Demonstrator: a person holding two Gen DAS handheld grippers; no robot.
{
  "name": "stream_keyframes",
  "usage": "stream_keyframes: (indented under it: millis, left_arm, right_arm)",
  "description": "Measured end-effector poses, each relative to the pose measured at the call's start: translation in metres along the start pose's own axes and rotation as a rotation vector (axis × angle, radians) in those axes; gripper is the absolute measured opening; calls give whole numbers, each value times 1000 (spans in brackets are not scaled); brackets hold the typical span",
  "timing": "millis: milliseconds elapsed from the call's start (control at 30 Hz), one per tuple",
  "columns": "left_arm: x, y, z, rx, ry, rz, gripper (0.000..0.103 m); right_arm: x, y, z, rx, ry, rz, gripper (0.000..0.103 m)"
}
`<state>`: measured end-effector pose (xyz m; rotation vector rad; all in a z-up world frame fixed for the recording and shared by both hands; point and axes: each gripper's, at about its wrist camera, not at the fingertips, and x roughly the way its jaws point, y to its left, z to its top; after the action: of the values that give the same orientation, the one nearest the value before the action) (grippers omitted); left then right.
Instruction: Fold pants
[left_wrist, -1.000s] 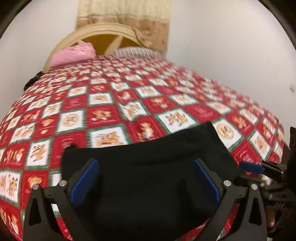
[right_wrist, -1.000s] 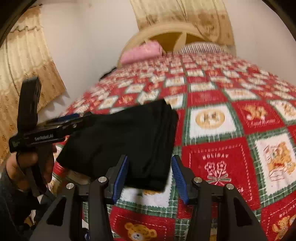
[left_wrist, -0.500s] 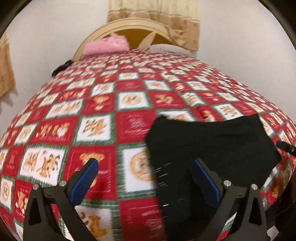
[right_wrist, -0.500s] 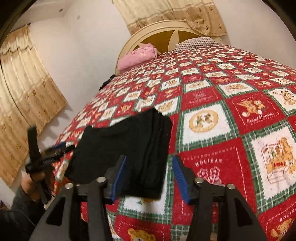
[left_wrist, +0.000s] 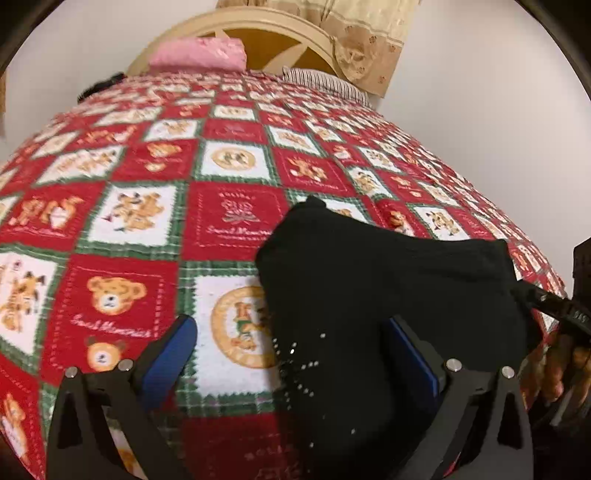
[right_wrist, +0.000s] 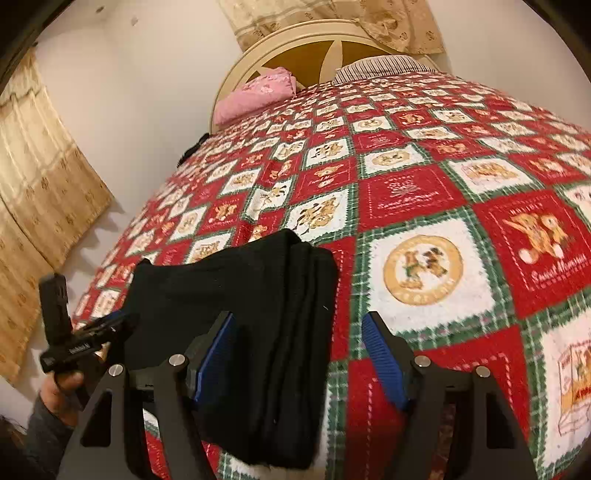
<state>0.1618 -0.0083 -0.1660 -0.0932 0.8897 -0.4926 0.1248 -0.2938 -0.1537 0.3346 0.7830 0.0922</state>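
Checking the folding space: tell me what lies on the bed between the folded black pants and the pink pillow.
Nothing: in the right wrist view only bare bedspread stretches from the folded black pants to the pink pillow; the left wrist view shows the same.

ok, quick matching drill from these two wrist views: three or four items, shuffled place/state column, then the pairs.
Items:
1. black pants
2. pink pillow
3. right gripper
4. curtain

Place or state:
A. against the headboard at the far end
B. jaws open, one pad either side of the folded edge
C. hanging on the wall left of the bed
D. folded on the near end of the bedspread

Pairs: 1-D, 2-A, 3-B, 4-C
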Motion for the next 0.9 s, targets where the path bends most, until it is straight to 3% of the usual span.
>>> stream_keyframes:
  millis: [300, 467, 700, 900]
  left_arm:
    - [11, -3, 4, 16, 40, 4, 103]
    - [12, -5, 6, 30, 44, 5, 103]
    - [13, -9, 6, 53, 43, -15, 103]
    - [15, -13, 7, 70, 51, -58, 94]
  right_arm:
    - [14, 7, 2, -46, -9, -35, 70]
    - [14, 4, 2, -21, -11, -2, 57]
    - [16, 2, 2, -11, -9, 22, 52]
    - [17, -7, 3, 30, 1, 56, 46]
